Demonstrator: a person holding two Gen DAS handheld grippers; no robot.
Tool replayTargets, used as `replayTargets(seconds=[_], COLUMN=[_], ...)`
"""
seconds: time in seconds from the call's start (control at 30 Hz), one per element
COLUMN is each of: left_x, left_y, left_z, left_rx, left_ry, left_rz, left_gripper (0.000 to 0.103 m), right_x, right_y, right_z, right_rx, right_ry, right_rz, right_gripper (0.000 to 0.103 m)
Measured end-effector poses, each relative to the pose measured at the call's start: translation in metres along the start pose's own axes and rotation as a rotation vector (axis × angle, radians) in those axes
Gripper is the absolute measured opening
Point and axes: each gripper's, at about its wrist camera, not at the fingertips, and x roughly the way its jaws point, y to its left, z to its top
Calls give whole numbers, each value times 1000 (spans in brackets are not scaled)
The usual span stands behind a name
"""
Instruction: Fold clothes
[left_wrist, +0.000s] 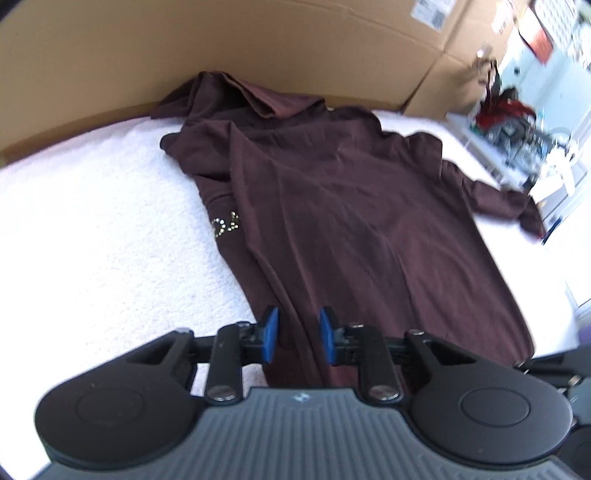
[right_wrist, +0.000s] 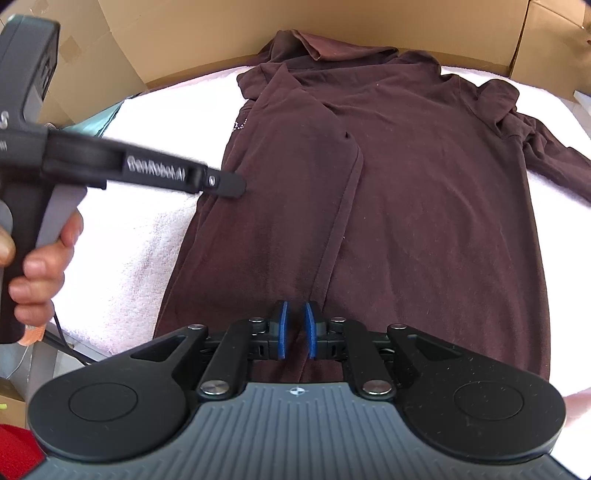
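- The dark brown top (right_wrist: 406, 192) lay spread on a white towel (left_wrist: 110, 221) in front of cardboard boxes (left_wrist: 221, 44), its left side and sleeve already turned in over the body, the right sleeve (right_wrist: 554, 155) trailing out toward the towel's edge.
- The left gripper (left_wrist: 297, 341) stood over the folded edge near the hem with a clear gap between its blue pads (left_wrist: 271, 336); the cloth lay under and between them, but the pads did not look to press it. If it lifted from there, it would likely come up with nothing — or with one layer only, pulling the fold apart.
- The right gripper (right_wrist: 296, 330) hovered over the hem with its jaws nearly together; whether any cloth was pinched between them could not be told. A thin pinch might slip on a pull.
- Both grippers sat close together — a crossing move could knock one against the other.
- The loose right sleeve could drag and bunch, or slide off the towel, if the body were folded first.
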Motion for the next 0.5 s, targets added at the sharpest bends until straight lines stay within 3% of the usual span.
replayTargets(seconds=[0.13, 0.5], left_x=[6, -8], left_y=[4, 14], left_z=[1, -3], left_rx=[-36, -100], left_ry=[14, -24], left_rz=[-9, -35], left_gripper=[9, 12], right_x=[0, 0], right_y=[0, 2], right_z=[1, 0], right_rx=[12, -6], right_ry=[1, 1], right_rz=[-6, -19], right_gripper=[11, 11])
